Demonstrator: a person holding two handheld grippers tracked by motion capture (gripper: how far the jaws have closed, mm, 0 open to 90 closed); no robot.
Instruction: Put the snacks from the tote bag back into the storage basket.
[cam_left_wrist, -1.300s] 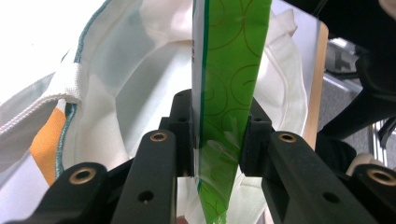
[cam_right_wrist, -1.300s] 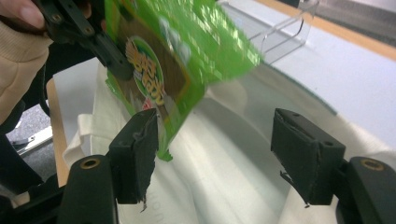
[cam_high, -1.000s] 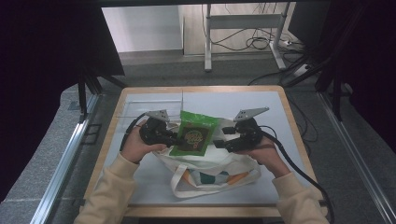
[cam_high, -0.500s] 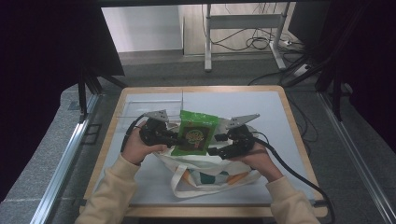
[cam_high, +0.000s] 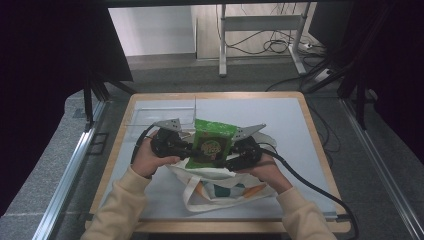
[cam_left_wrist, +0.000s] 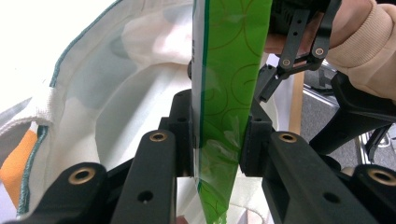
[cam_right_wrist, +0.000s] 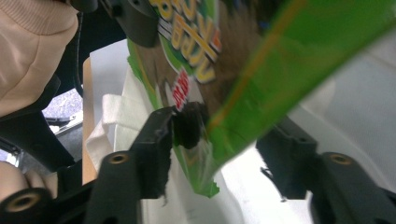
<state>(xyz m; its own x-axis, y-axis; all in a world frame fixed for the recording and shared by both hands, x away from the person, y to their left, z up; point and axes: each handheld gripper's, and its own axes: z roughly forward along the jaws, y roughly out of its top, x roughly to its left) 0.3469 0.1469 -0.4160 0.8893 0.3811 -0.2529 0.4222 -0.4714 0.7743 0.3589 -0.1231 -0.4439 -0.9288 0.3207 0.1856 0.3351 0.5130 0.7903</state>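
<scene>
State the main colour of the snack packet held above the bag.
Green, seen best in the left gripper view on the snack packet.

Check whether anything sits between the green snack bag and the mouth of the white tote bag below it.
Nothing visible blocks it. The green snack bag hangs upright over the open white tote bag, clamped by the left gripper. The right gripper has been closing around its other edge; one pad touches, the other stands clear.

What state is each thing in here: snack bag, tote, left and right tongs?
Snack bag: upright, low end over the tote's mouth.
Tote: lying on the table, mouth open.
Left tongs: clamped on the bag's edge.
Right tongs: just been closing around the bag; one pad touching, the other apart.
</scene>
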